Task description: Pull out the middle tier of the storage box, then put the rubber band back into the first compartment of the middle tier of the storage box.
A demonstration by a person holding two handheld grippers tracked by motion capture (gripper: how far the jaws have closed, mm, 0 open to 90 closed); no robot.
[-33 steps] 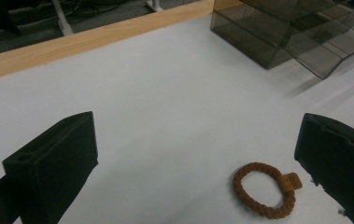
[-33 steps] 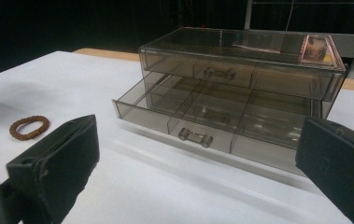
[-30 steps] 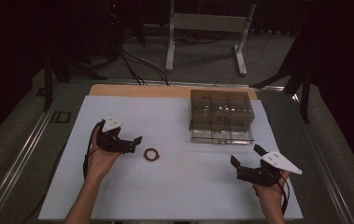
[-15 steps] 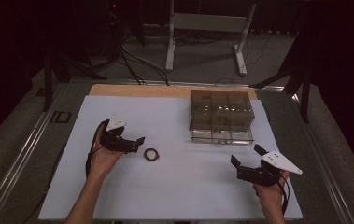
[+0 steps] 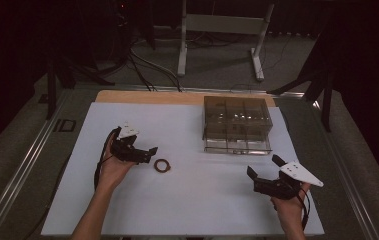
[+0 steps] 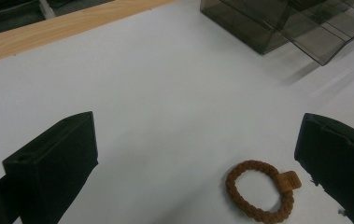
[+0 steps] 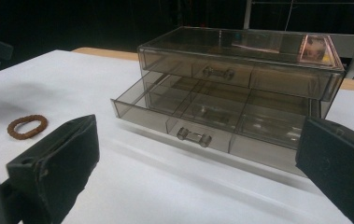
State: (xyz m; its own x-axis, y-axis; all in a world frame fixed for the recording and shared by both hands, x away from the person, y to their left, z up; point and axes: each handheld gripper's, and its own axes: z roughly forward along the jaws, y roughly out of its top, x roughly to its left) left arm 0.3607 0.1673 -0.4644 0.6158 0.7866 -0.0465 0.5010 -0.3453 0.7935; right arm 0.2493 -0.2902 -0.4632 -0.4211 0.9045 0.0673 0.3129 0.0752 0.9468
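Looking down from the high view, the left gripper [image 5: 147, 152] sits on the left half of the white table [image 5: 202, 210], held in the person's left hand [image 5: 111, 167], with its 2 jaws parted and pointing toward the table's right. A brown hair tie [image 5: 162, 165] lies flat on the table just beside those jaw tips, slightly nearer the person, touching neither jaw. The right gripper [image 5: 264, 169] hovers at the right near edge, jaws spread and empty, well apart from the hair tie. A smoky clear drawer box [image 5: 236, 119] stands toward the far right, its lower drawer [image 5: 237, 146] pulled out toward the person.

From the left gripper view, the 2 black jaws rise at the bottom corners, wide apart, holding nothing. The hair tie [image 6: 261, 189] lies between them on the bare surface, much closer to the jaw at the right of the picture, apart from it by a thin gap. A small tan tab on the tie faces that jaw. The drawer box [image 6: 277, 23] shows at the top right.

From the right gripper view, the jaws stand wide apart and empty, facing the drawer box [image 7: 240, 60] with its lower drawer [image 7: 198, 116] open and showing several compartments. The hair tie [image 7: 27, 126] lies far to the left, beyond the jaw on that side.
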